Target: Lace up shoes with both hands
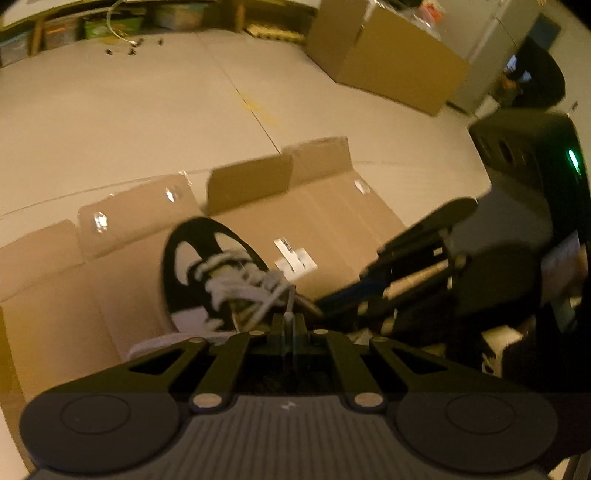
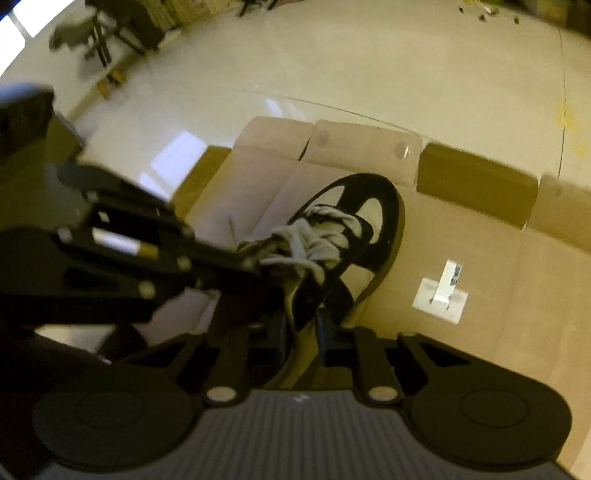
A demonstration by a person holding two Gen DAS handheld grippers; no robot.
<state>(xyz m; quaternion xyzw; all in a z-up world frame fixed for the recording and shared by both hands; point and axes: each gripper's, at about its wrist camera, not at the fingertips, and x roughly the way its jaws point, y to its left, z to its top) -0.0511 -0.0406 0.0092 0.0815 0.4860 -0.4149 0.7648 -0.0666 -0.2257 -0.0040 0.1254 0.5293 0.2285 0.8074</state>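
Flattened brown cardboard (image 1: 332, 221) is steadying the black-and-white sneaker (image 2: 369, 221) while the left gripper (image 1: 288, 325), pressed together, is pinching a grey lace end (image 1: 289, 299) and the right gripper (image 2: 301, 332) is sitting slightly parted around a lace strand (image 2: 290, 306)

I look over a pale glossy floor (image 1: 147, 122), a big cardboard box (image 1: 388, 55), cluttered shelves (image 1: 74, 26), and window glare (image 2: 177, 155).

Shoe (image 2: 347, 236) lies on flattened cardboard (image 2: 480, 266) on the floor (image 2: 332, 55)

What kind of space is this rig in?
Probably a storeroom or workshop floor, not a home: the shoe sits on flattened cardboard on a bare pale floor, with a large cardboard box and cluttered shelving behind.
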